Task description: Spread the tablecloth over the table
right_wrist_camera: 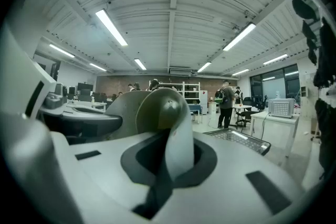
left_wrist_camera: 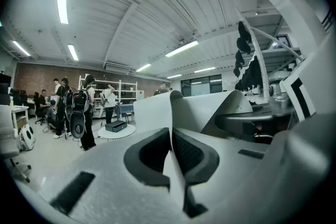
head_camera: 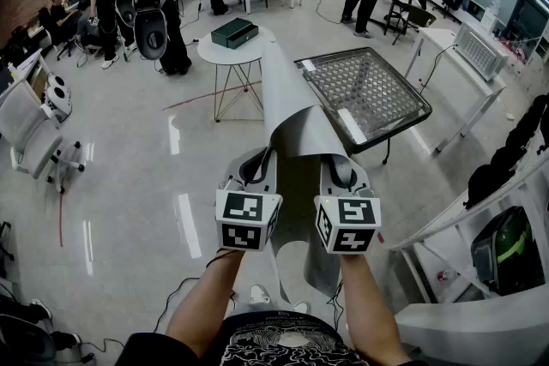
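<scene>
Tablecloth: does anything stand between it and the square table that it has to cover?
Nothing visible does. The tablecloth, clamped in the left gripper and right gripper, hangs right at the square table's left edge; its top holds only flat white strips.

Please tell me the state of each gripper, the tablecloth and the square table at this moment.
left gripper: shut on the tablecloth's edge.
right gripper: shut on the tablecloth's edge.
tablecloth: held up, curled, not yet spread.
square table: mesh top bare.
</scene>
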